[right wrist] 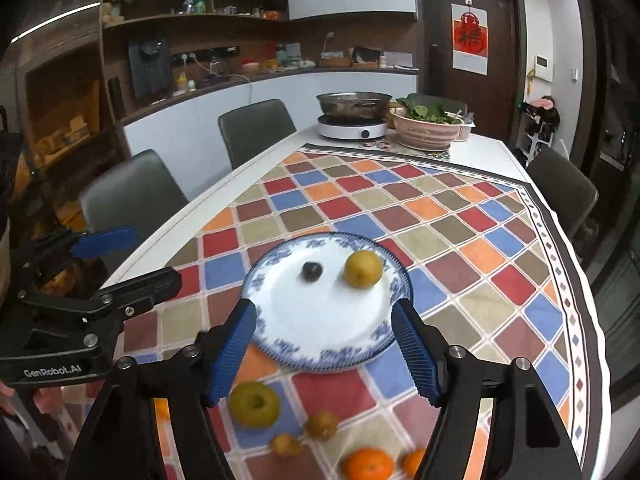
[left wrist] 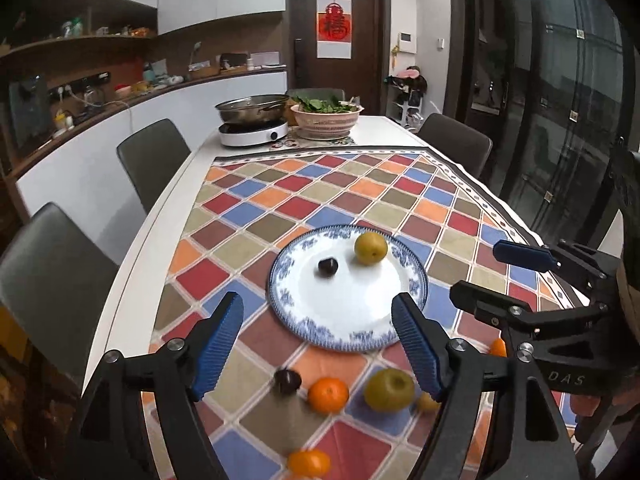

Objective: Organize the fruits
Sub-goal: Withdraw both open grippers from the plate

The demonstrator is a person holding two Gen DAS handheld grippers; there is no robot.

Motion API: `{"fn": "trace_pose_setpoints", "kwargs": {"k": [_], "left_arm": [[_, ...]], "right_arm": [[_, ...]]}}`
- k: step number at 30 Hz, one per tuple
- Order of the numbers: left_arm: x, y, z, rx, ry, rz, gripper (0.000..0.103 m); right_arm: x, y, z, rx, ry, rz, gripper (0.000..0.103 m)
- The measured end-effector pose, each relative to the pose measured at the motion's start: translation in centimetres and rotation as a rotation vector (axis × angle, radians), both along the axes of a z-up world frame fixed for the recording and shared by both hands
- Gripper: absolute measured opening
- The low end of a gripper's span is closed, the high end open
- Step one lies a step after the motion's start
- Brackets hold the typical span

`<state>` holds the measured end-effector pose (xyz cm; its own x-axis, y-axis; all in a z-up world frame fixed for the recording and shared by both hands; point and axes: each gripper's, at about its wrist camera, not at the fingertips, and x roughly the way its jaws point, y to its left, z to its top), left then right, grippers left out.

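Mid-sort: we hold both claws, left gripper and right gripper, spread open and empty behind the plate, which already carries a pear and a dark fruit; next we drop onto the green pear below the right gripper's left finger.

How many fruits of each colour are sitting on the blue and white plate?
Dark fruit: 1
Yellow fruit: 1
Total on the plate: 2

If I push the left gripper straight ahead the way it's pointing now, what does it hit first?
Most likely the blue-and-white plate: the open left gripper frames its near rim. The dark plum and yellow-green pear on the plate lie further along that line. Height above the cloth is unclear, so it may pass over the rim.
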<state>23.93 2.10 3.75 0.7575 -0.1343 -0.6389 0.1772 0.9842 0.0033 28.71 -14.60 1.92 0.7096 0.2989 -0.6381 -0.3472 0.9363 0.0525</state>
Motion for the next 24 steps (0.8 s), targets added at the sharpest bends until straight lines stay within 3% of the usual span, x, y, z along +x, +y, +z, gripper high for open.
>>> {"fn": "trace_pose_setpoints", "kwargs": {"k": [14,24], "left_arm": [[-8.4,-0.2,-3.0,0.015,0.050,0.089,0.076],[-9.3,-0.6,-3.3,0.028,0.051,0.078,0.076]], "right_arm": [[-7.7,-0.2,-2.7,0.014,0.021,0.053,0.071],[-10.1,-0.6,-3.9,0.022,0.050,0.053,0.071]]}}
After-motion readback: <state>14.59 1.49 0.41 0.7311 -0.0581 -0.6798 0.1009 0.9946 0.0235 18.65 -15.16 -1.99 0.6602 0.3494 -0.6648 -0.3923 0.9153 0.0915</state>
